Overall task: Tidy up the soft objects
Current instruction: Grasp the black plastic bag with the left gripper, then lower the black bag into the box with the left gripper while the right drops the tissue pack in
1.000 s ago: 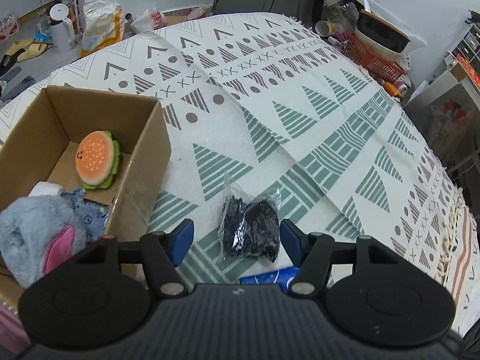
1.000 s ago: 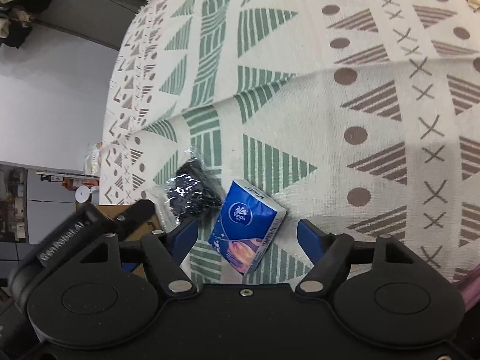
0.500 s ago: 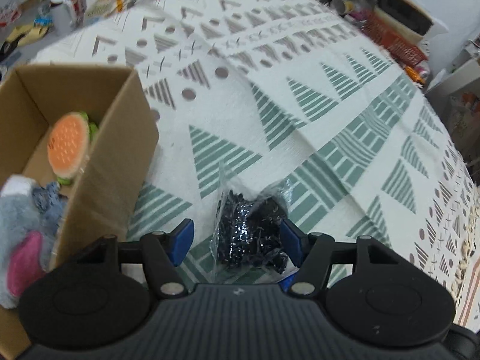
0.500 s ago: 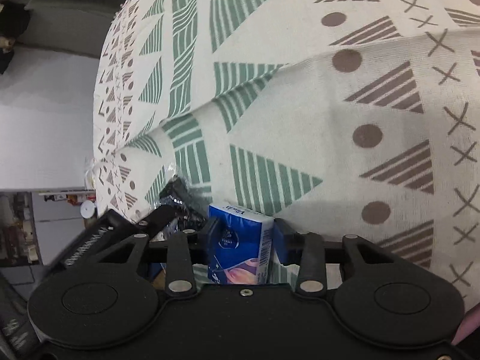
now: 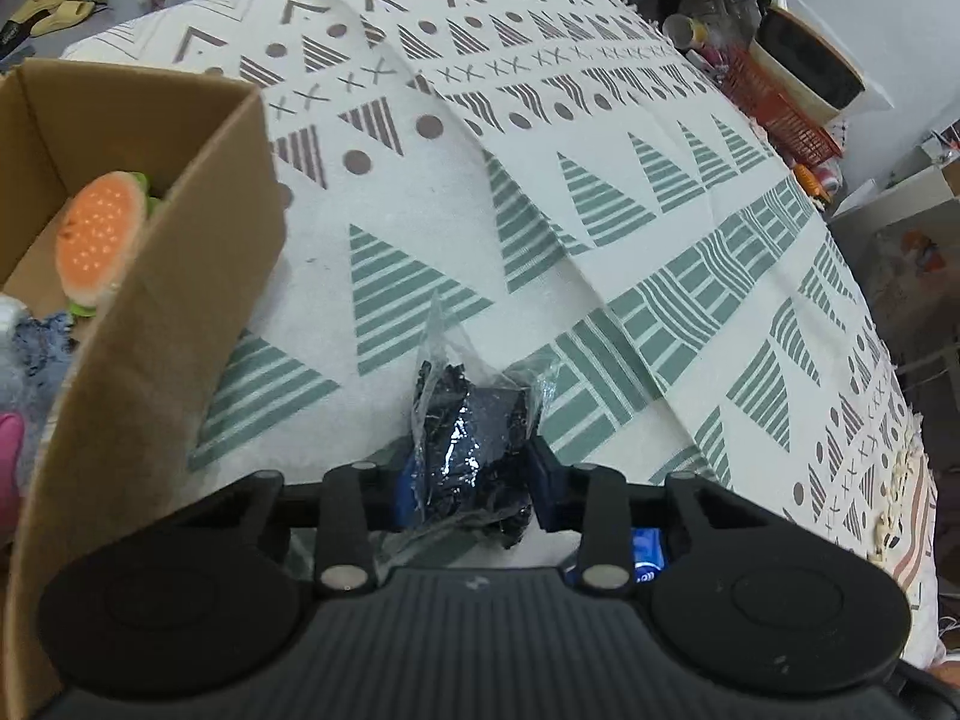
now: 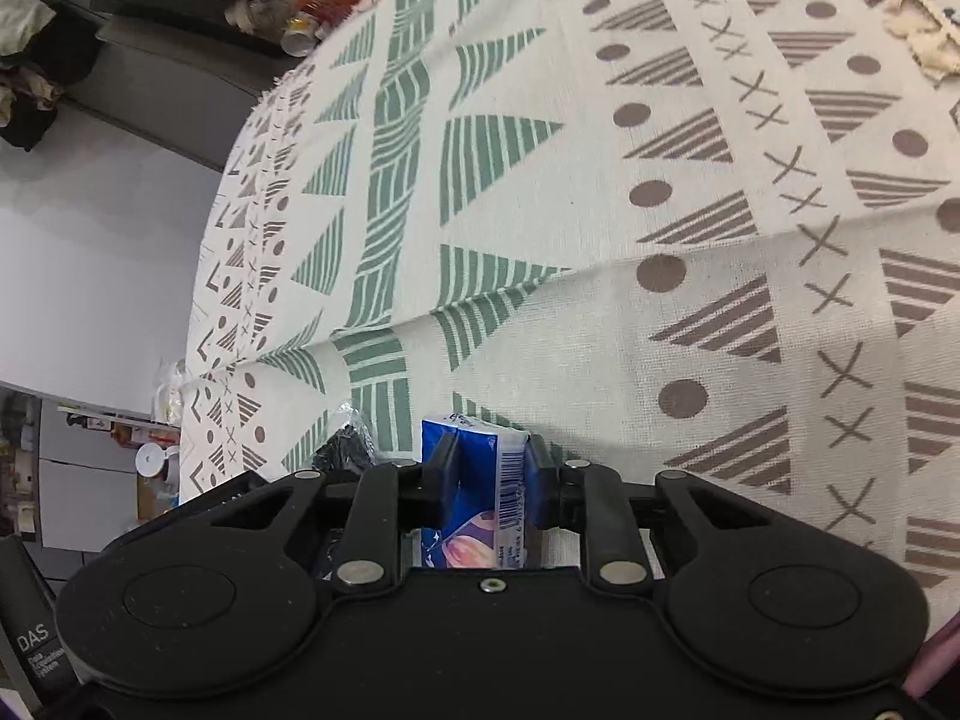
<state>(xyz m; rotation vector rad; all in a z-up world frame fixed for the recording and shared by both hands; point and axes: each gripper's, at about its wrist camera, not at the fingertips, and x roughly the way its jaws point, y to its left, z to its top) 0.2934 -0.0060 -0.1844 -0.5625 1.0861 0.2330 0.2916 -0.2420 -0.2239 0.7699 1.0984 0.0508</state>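
The left gripper (image 5: pixel 471 483) pinches a clear plastic bag of dark stuff (image 5: pixel 474 447) on the patterned cloth (image 5: pixel 600 180), beside the cardboard box (image 5: pixel 162 324). The right gripper (image 6: pixel 489 483) squeezes a blue tissue pack (image 6: pixel 480 492).

I think the slippery film may slide from the pads when it is lifted, because only the bag's near part is held. The bag could also catch on the tall box wall. The tissue pack may get crushed.

What the bag contains is hard to tell. The box is cut off at the left; only a burger plush (image 5: pixel 99 243) and some grey fur (image 5: pixel 24 354) show.
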